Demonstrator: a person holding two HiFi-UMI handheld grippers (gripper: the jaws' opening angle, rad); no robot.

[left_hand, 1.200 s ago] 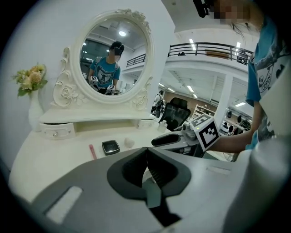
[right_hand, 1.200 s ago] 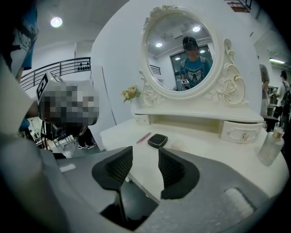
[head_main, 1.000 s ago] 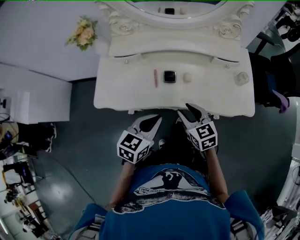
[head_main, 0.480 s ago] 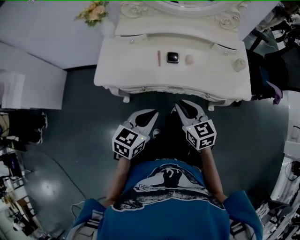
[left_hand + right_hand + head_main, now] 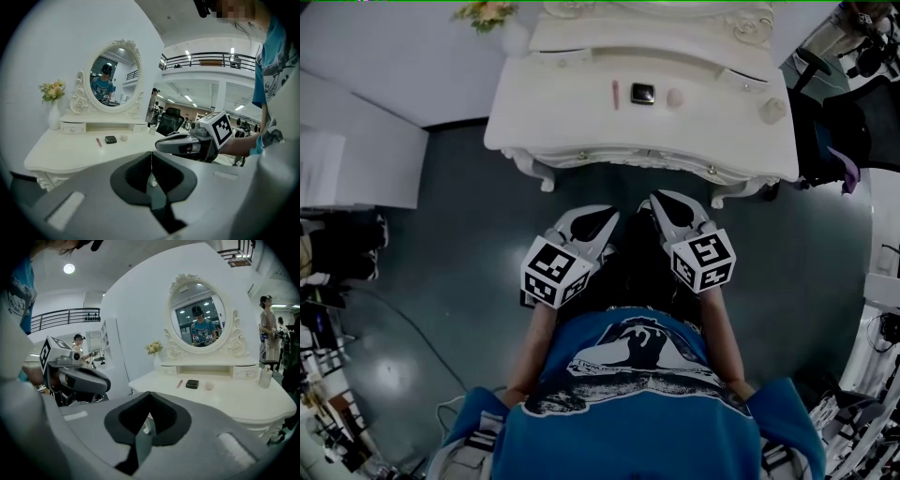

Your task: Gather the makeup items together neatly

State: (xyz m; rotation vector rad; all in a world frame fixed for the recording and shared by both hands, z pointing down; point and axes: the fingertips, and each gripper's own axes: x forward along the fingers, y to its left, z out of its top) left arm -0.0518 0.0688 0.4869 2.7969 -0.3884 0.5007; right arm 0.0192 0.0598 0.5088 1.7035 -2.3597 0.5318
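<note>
Before the vanity (image 5: pixel 572 122), the left hand-held gripper (image 5: pixel 151 153) and right hand-held gripper (image 5: pixel 149 393) are closed, empty; makeup items (image 5: pixel 643 93) indistinct.

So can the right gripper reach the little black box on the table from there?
Probably not yet. The right gripper hangs short of the table, over the floor. Nothing blocks the black box; stepping closer should do it.

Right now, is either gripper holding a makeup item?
No, left gripper and right gripper are shut and empty, short of the vanity holding the pink stick, compact and puff.
</note>
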